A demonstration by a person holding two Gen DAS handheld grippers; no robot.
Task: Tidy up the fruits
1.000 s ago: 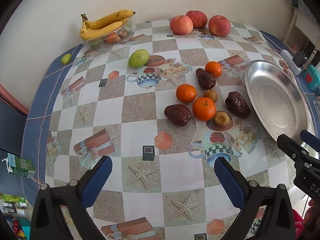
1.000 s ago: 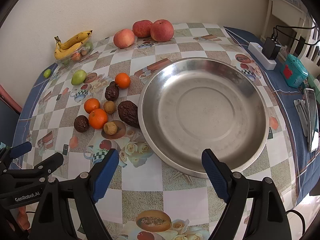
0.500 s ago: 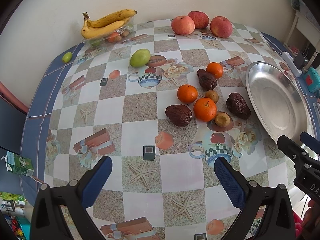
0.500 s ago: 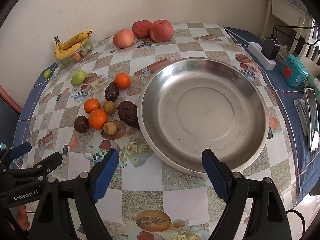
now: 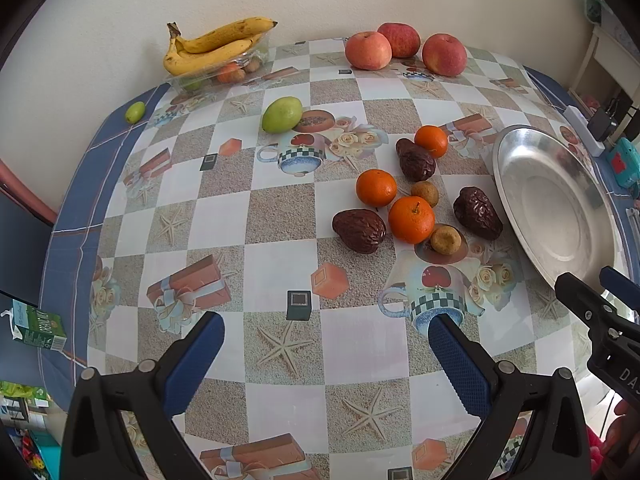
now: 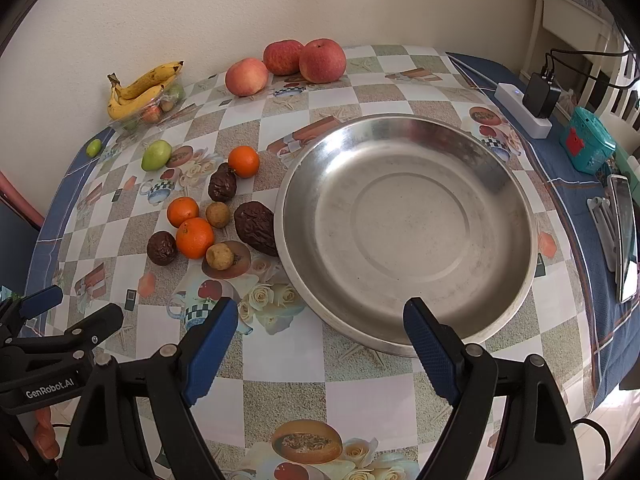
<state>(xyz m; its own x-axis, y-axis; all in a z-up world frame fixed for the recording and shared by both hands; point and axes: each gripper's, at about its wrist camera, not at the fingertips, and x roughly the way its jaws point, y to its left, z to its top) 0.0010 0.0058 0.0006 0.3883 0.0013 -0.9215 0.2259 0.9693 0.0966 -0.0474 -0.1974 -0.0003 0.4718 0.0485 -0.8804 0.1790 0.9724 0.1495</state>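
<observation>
Fruit lies all over the counter (image 5: 280, 216) and none of it is in the silver bowl (image 6: 404, 224) yet, so I think the job is only at its start: the first pick has not been made.

Left gripper (image 5: 326, 354) has its jaws wide apart with nothing between them. Right gripper (image 6: 320, 340) is the same, jaws spread and holding nothing, low over the near rim of the bowl.

In the left wrist view, three oranges (image 5: 411, 219), three dark wrinkly fruits (image 5: 359, 230) and two small brown fruits (image 5: 445, 240) sit in a bunch at about 1 o'clock from the left gripper, just beside the bowl. One dark fruit looks like it touches the bowl's rim. A green fruit (image 5: 281, 114) sits at 12 o'clock, farther back. Bananas (image 5: 212, 50) rest on a clear tray at 11 o'clock by the wall, and three apples (image 5: 368, 50) wait at 1 o'clock, far back. A tiny green fruit (image 5: 134, 112) is near the edge at 10 o'clock.

Next, I guess one gripper should reach to the bunch, put its jaws around one round fruit, squeeze softly and carry it to the bowl. Round fruit can roll, so go slowly.
</observation>
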